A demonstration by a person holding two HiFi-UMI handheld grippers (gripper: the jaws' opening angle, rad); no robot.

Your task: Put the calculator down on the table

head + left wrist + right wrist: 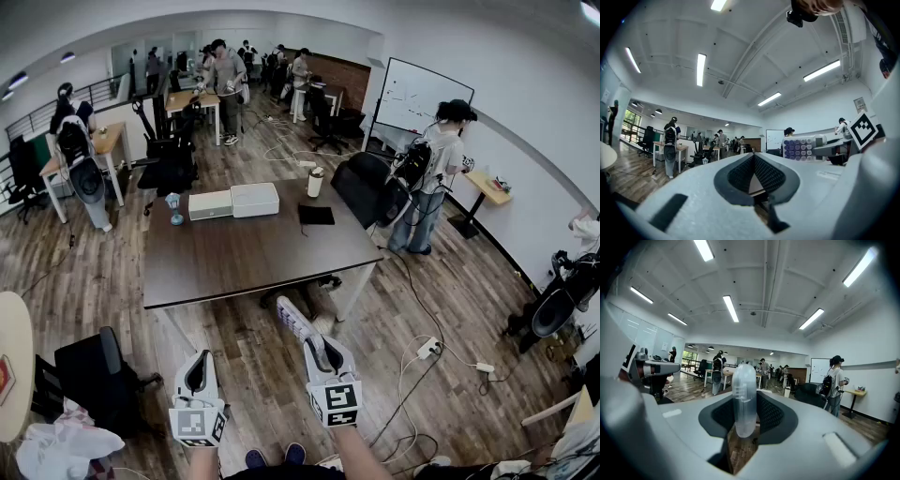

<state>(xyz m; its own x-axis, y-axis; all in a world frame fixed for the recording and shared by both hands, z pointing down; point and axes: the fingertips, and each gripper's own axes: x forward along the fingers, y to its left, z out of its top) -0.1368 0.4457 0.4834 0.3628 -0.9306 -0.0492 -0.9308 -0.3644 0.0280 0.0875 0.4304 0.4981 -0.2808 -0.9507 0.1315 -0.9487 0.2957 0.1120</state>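
Head view: the right gripper sits at 5 o'clock, low in the picture. Its jaws are closed tight on the calculator, which sticks out toward 11 o'clock, up in the air over the wood floor. The brown tabletop is at 12 o'clock, apart from it. The left gripper, at 7 o'clock, has its jaws together and holds nothing.
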